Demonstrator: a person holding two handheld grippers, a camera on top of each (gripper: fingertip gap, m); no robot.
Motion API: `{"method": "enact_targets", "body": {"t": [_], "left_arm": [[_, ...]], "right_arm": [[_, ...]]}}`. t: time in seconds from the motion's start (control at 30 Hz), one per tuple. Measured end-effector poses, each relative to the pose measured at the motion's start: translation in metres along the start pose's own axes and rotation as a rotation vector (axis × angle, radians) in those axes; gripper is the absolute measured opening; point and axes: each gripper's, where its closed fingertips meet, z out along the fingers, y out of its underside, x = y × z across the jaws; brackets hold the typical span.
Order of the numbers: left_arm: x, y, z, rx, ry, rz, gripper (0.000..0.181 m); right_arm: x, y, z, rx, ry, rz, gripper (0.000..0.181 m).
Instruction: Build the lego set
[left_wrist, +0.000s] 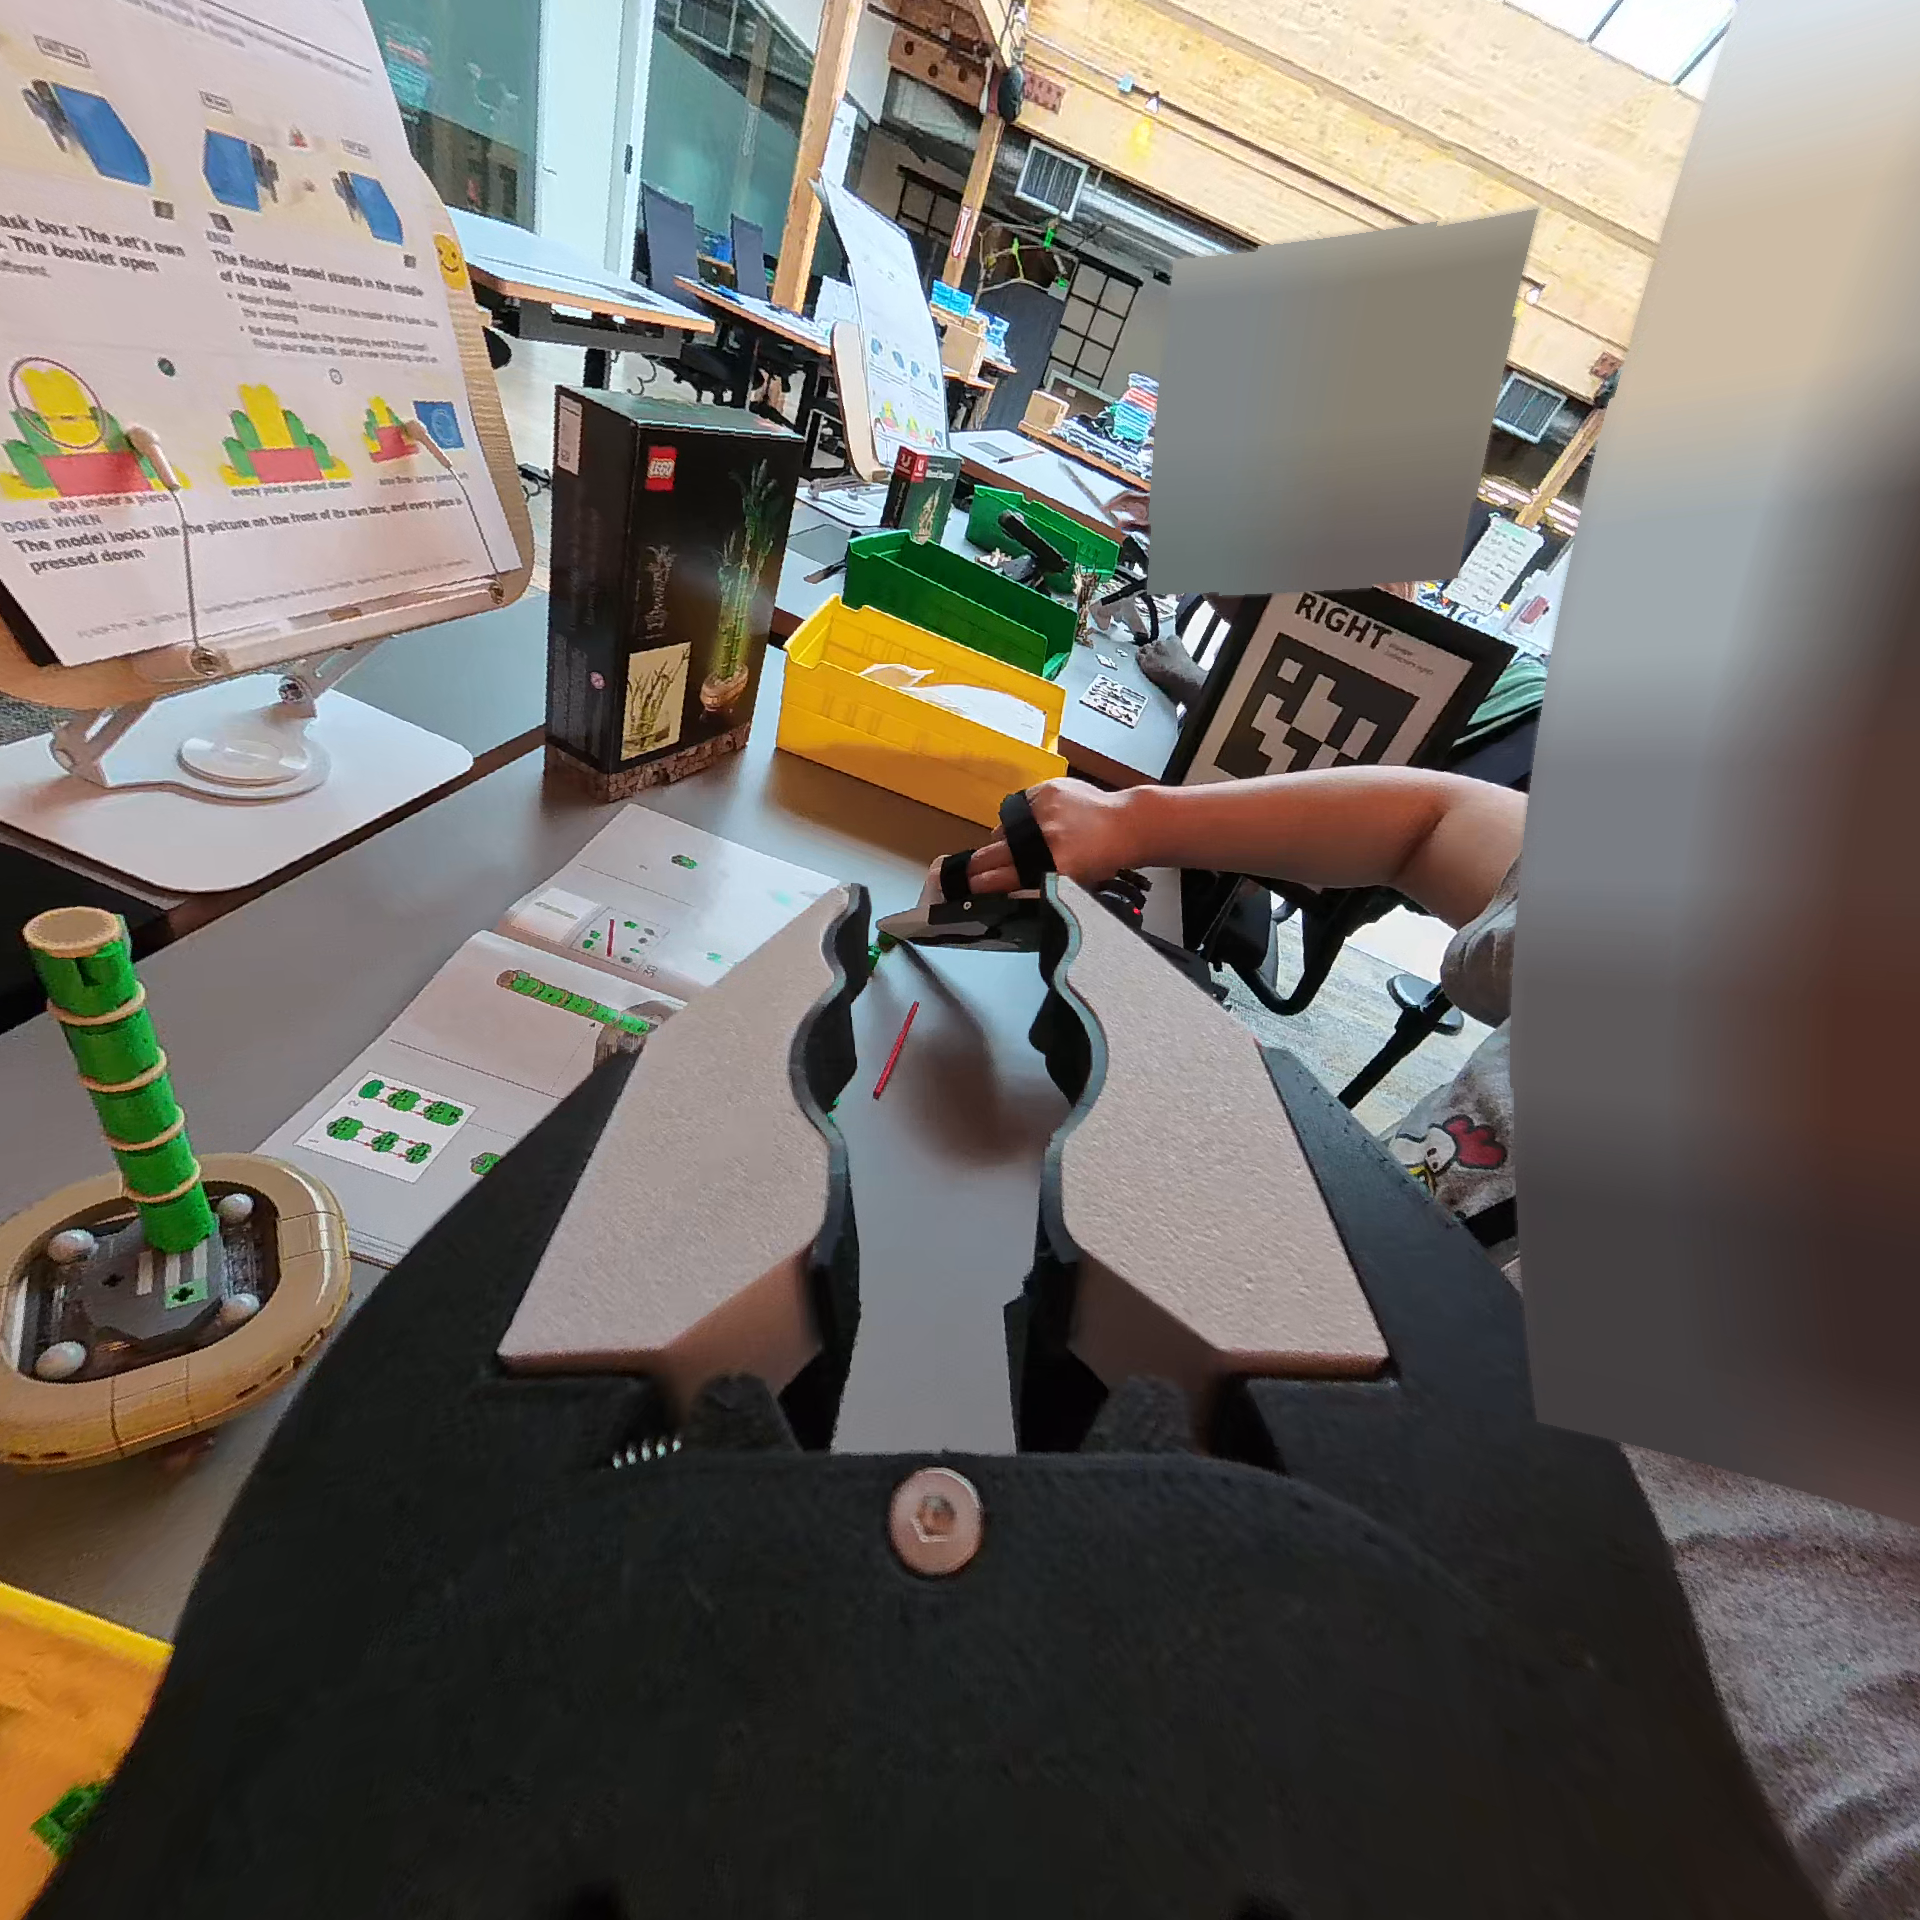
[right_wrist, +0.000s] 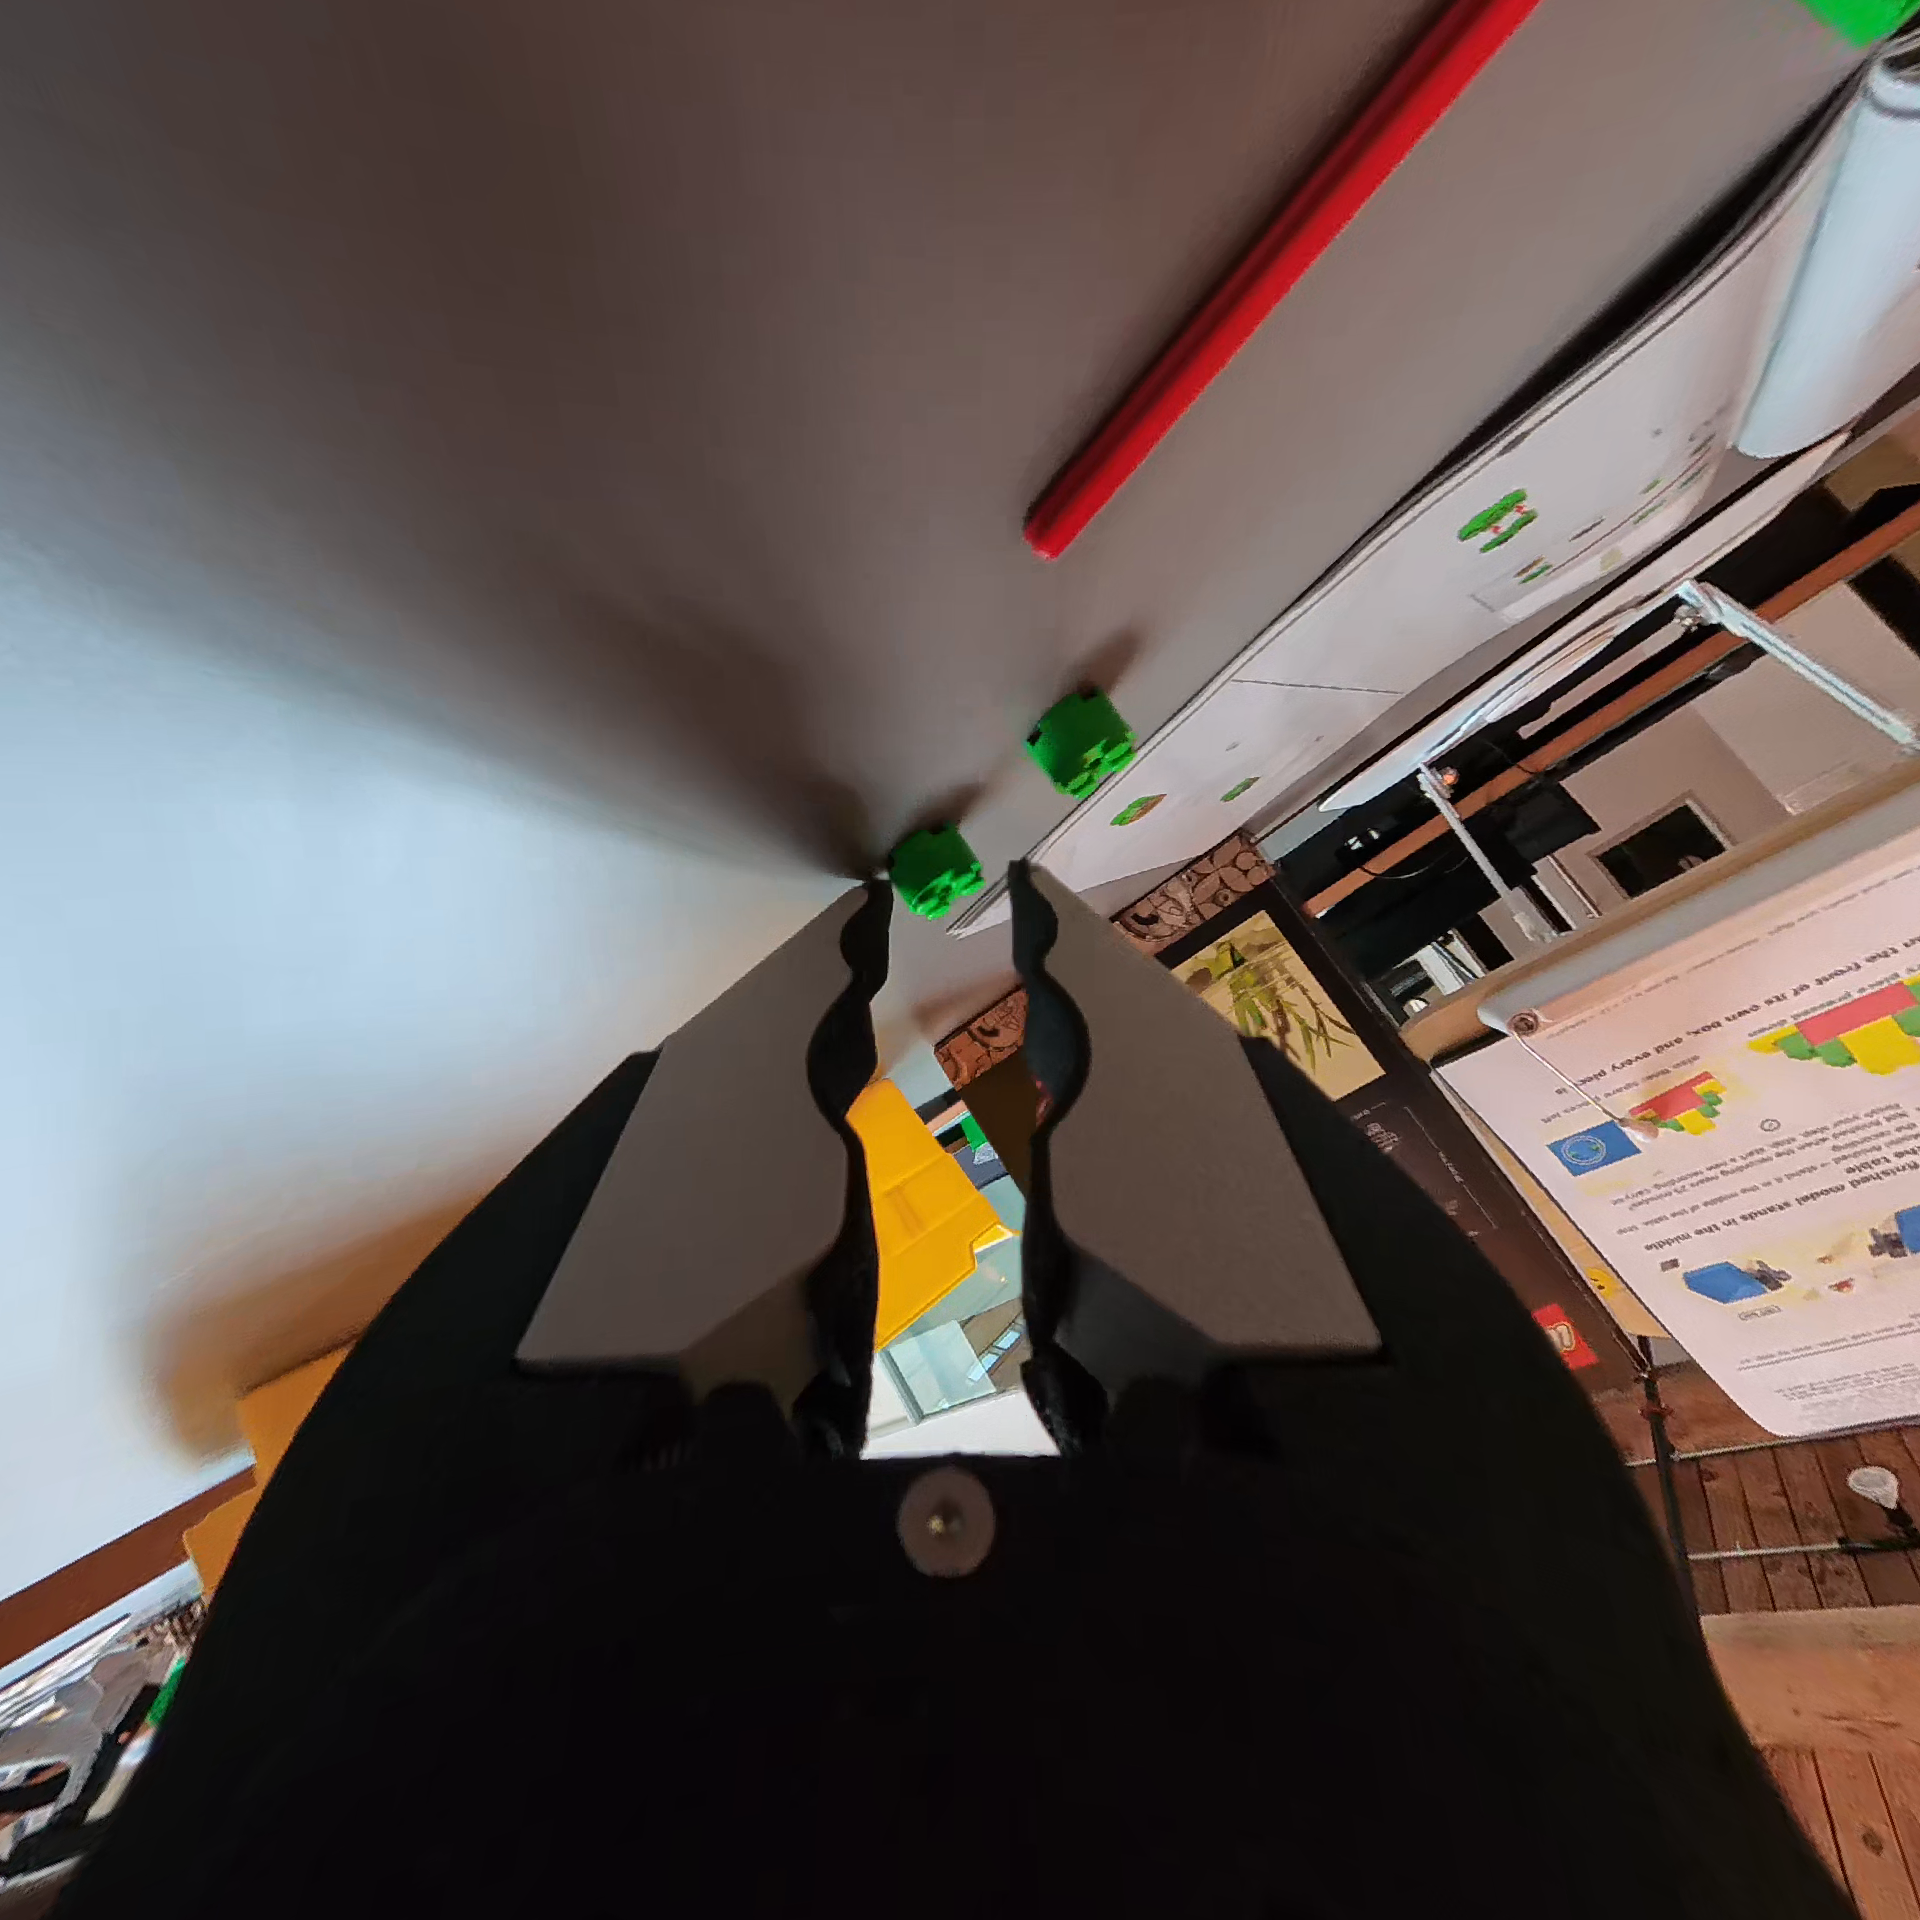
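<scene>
Left wrist view: my left gripper (left_wrist: 956, 914) hangs above the dark table (left_wrist: 436, 914), fingers spread wide with nothing between them. A thin red rod (left_wrist: 896, 1049) lies flat on the table in the gap beyond the fingers. The open booklet (left_wrist: 540, 1039) lies to the left of it, and farther left stands the partly built model: a green stalk (left_wrist: 114, 1081) rising from a tan pot base (left_wrist: 166, 1340). The set's dark box (left_wrist: 665, 592) stands upright behind, with a yellow bin (left_wrist: 914, 717) beside it. My right gripper (left_wrist: 971, 920) shows farther off, held low at the table. Right wrist view: my right gripper (right_wrist: 951, 883) is tilted hard, tips close to the table (right_wrist: 520, 416), fingers moderately apart and empty. A small green brick (right_wrist: 935, 871) sits just beyond the tips; a second green brick (right_wrist: 1081, 745) lies near it, both beside the booklet's edge (right_wrist: 1299, 748). The red rod (right_wrist: 1268, 281) lies farther out.
</scene>
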Motion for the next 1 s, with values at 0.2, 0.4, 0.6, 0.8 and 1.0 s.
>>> {"method": "enact_targets", "body": {"t": [0.2,0.4,0.6,0.8,1.0], "left_arm": [[0.001,-0.004,-0.016,0.009,-0.024,0.014,0.034],[-0.028,-0.028,-0.075,0.134,-0.321,0.068,0.041],[-0.060,-0.011,-0.134,0.058,-0.626,0.102,0.036],[-0.079,0.057,-0.154,-0.297,-0.732,0.011,0.035],[-0.101,0.130,-0.151,-0.719,-0.765,-0.123,0.028]], "right_arm": [[0.026,0.019,-0.028,0.179,0.081,0.350,0.033],[0.088,0.080,-0.098,0.554,0.458,1.150,0.051],[0.101,0.109,-0.127,0.913,0.625,1.723,0.057],[0.123,0.109,-0.136,1.108,0.693,1.889,0.056],[0.125,0.107,-0.110,1.078,0.716,1.909,0.055]]}}
